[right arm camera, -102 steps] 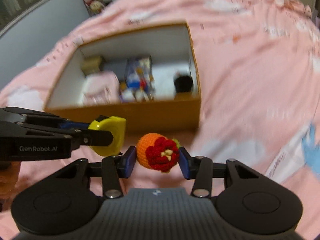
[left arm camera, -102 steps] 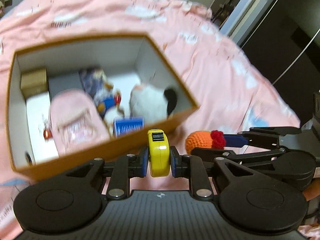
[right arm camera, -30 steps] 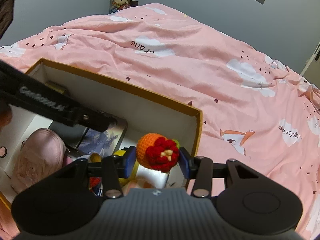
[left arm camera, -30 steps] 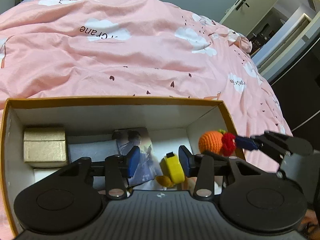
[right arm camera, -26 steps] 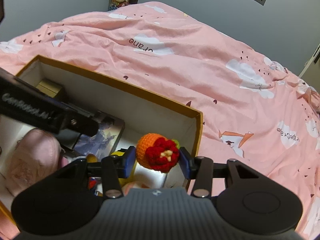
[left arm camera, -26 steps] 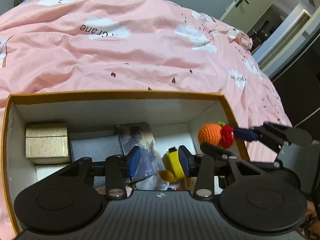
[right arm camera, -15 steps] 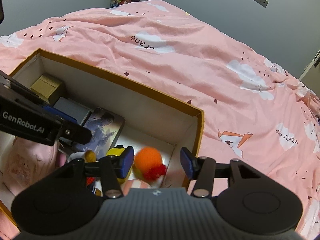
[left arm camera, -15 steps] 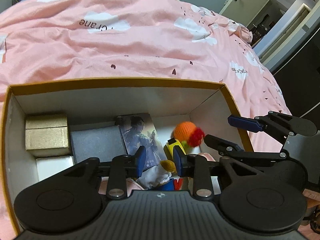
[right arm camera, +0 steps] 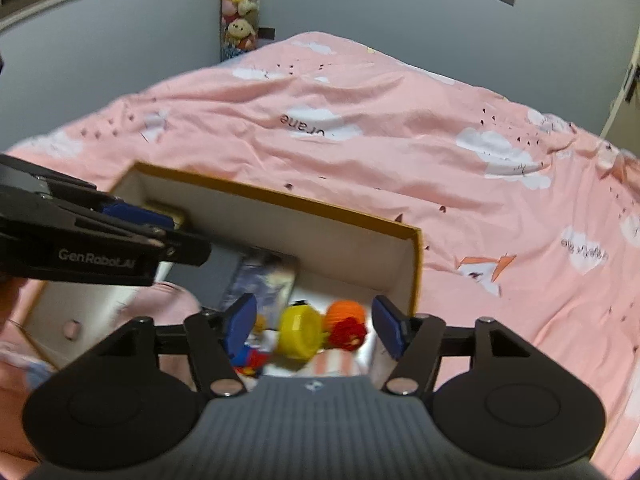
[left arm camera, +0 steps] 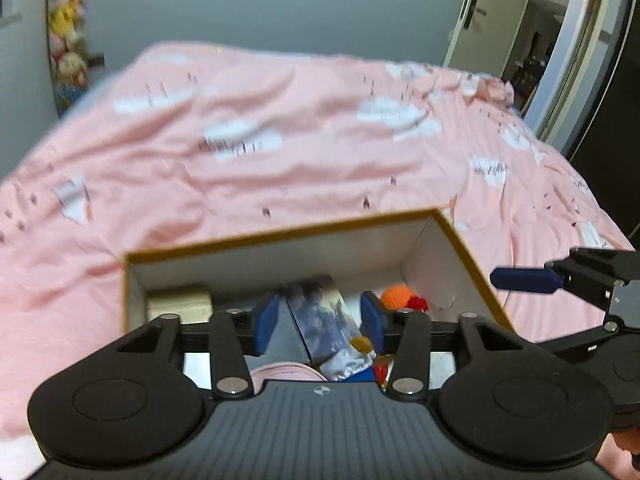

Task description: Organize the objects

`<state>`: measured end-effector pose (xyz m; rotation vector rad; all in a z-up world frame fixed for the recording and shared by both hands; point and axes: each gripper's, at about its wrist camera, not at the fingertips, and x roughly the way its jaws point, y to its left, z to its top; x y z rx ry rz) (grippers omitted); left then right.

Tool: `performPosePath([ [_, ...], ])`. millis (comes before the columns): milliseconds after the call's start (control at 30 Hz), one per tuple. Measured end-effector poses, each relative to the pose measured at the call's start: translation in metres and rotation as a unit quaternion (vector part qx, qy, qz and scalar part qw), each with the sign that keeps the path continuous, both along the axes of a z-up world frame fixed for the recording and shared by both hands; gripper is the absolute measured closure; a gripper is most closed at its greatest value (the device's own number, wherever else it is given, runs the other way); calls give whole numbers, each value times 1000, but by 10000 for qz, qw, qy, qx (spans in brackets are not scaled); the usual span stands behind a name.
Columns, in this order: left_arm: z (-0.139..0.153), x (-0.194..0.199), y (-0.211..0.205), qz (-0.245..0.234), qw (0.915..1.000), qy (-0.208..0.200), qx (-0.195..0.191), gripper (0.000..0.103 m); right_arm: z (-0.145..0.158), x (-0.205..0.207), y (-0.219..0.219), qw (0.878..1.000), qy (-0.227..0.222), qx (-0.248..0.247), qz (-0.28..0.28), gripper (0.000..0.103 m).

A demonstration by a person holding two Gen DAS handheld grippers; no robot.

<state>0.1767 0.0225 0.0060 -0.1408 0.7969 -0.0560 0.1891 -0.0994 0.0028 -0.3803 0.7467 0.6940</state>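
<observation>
Box [right arm camera: 414, 264] on the pink bedspread [right arm camera: 400, 160] takes in two more small things: a yellow tape measure [right arm camera: 300, 332] and an orange crochet ball [right arm camera: 346, 320] lie side by side on its floor, below and ahead of the right claw [right arm camera: 316, 326], near the box's right wall. Both claws hang over the open box with nothing between their blue pads; the right claw's jaws have just been opening and stand spread, and the left claw [left arm camera: 320, 322] is likewise spread, its jaws also just opened, with a photo card [left arm camera: 320, 312] and the ball [left arm camera: 396, 298] showing below and beyond it. A gold carton [left arm camera: 180, 304] sits to the far left of that claw, a pink pouch [left arm camera: 286, 372] directly beneath.

The risk now looks to be in the exit. The two claws sit close together above a crowded box, and a careless pull could clip one against the other or catch the orange rim, shifting the light box on the soft bedding. The round ball may also roll off its perch among the piled items.
</observation>
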Motion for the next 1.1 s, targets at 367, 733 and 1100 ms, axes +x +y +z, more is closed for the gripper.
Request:
performPosePath([
  [367,33,-71,-4,322,9928,-805,830,14,26,-63,-16,9971,-92,713,-250,17],
  [733,5,-122,-1,803,9920,-739,636,13,5,-108,-29,9955,11,822,-461,15],
  [1100,-18,-131,3,861,9941,-471,472,13,-9,-113,-39,9945,153,761,-704,14],
])
